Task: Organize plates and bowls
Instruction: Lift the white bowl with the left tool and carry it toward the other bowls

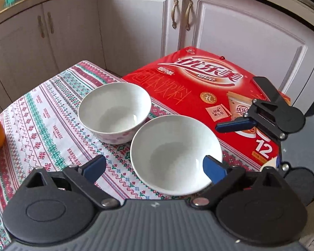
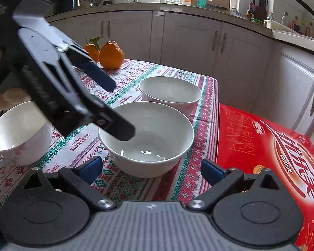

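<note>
While both sets of jaws stand spread with nothing pinched, the left gripper hangs over the near white bowl, its right finger above the rim. The right gripper faces that same bowl from the other side. A second bowl sits just beyond it on the patterned tabletop (a third rests further left), beside a red box and two oranges.
</note>
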